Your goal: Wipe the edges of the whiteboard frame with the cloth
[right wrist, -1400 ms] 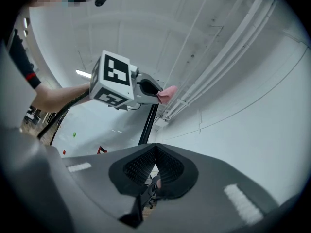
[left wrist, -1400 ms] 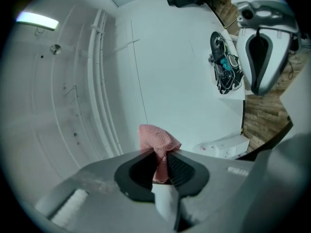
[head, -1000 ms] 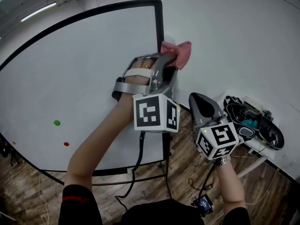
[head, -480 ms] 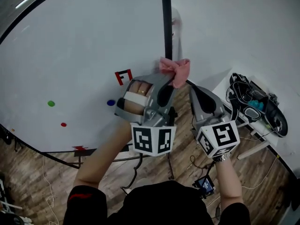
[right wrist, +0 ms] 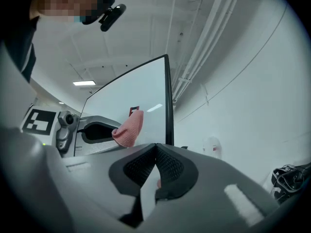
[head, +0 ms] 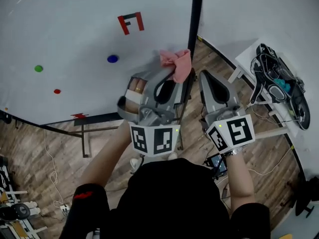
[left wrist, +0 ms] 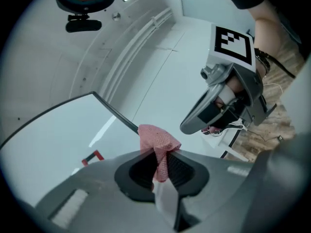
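Note:
The whiteboard point(head: 75, 39) fills the upper left of the head view, and its black right frame edge point(head: 194, 29) runs down to the wooden floor. My left gripper point(head: 175, 73) is shut on a pink cloth point(head: 175, 62), just left of the lower part of that edge. I cannot tell whether the cloth touches the frame. In the left gripper view the cloth point(left wrist: 155, 137) sticks up from the closed jaws of my left gripper point(left wrist: 160, 152), with the frame point(left wrist: 114, 113) behind. My right gripper point(head: 210, 81) is shut and empty, right of the frame. Its own view shows the cloth point(right wrist: 129, 128) and frame point(right wrist: 168, 101).
On the board are a red marker shape point(head: 130, 23) and blue point(head: 112, 59), green point(head: 38, 68) and red point(head: 57, 91) dots. The board's stand legs point(head: 84, 133) rest on the floor. A white table point(head: 246, 56) with cables and gear stands at the right, and a small device point(head: 218, 163) lies below.
The left gripper has carried the cloth down along the board's right frame edge towards its lower part. The head view has tilted down with it. The right gripper stayed beside it, shut.

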Demonstrator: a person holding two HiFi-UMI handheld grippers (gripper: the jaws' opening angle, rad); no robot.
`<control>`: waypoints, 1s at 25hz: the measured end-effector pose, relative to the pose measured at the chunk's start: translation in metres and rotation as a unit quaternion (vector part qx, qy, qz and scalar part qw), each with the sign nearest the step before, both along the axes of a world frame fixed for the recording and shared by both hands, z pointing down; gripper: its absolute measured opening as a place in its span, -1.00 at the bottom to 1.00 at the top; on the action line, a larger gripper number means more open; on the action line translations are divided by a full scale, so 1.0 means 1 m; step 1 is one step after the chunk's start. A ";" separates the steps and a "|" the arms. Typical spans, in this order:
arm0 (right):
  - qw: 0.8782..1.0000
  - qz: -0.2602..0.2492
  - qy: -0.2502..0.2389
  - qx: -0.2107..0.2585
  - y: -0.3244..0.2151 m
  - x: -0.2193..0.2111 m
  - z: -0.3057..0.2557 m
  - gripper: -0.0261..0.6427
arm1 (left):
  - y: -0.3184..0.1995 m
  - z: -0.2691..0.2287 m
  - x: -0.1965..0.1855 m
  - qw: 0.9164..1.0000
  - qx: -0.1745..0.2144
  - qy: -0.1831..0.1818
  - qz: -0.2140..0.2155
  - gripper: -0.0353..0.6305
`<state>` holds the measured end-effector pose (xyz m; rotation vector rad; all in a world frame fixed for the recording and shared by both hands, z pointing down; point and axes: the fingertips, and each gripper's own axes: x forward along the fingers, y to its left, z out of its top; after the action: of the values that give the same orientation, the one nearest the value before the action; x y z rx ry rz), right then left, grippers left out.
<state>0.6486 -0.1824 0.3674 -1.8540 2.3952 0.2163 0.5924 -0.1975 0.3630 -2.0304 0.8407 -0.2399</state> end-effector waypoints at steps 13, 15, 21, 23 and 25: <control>0.997 -0.055 -0.001 -0.057 0.006 -0.031 0.087 -0.92 | 0.007 0.098 -0.050 0.986 -0.141 0.087 -0.029 -0.76; 0.996 -0.064 -0.002 -0.068 0.006 -0.037 0.100 -0.92 | 0.009 0.107 -0.059 0.980 -0.168 0.107 -0.020 -0.76; 0.992 -0.078 -0.002 -0.098 0.007 -0.060 0.133 -0.92 | 0.020 0.148 -0.085 0.965 -0.227 0.125 -0.030 -0.76; 0.992 -0.075 -0.008 -0.099 0.006 -0.064 0.140 -0.92 | 0.023 0.159 -0.093 0.962 -0.236 0.132 -0.037 -0.76; 0.992 -0.078 -0.018 -0.102 0.006 -0.070 0.147 -0.92 | 0.025 0.169 -0.101 0.958 -0.247 0.140 -0.041 -0.76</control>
<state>0.5784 -0.1766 0.5147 -1.7175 2.6058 -0.0775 0.4910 -0.1728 0.5321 -2.5392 1.1282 -0.2270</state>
